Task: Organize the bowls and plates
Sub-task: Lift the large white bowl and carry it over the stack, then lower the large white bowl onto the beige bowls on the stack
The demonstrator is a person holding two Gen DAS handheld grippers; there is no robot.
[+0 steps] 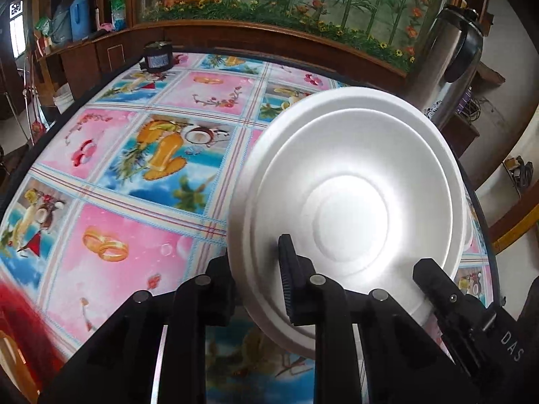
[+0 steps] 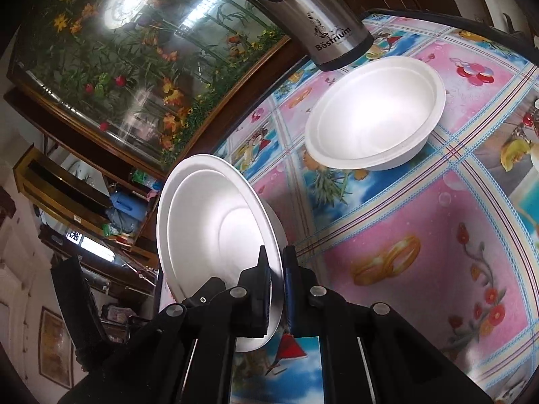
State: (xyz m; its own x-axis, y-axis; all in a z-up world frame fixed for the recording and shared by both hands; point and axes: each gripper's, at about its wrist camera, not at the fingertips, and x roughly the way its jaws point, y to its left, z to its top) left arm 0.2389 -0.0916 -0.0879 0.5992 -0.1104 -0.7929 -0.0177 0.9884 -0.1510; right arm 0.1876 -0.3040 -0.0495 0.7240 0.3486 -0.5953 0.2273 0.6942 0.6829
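Bowl point(image 2: 374, 114), upper right of frame: plain white. Bowl in gripper point(image 2: 215, 235), lower left: plain white. Surface point(image 1: 134, 175): pink and blue squares printed with fruit, rings and flowers. Kettle point(image 2: 323, 27): brushed silver, black base. Grippers: black

A glass-fronted wooden cabinet point(image 1: 303, 3) of artificial flowers stood beyond the table point(image 1: 141, 155). Cluttered wooden shelves point(image 1: 70, 30) ran far left, near a bright window point(image 1: 16, 33).

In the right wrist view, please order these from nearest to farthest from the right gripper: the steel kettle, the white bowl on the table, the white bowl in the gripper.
1. The white foam bowl held on edge, clamped in the right gripper.
2. The white foam bowl resting on the table, further ahead, to the right.
3. The stainless steel kettle, behind that bowl, at the table's far edge.
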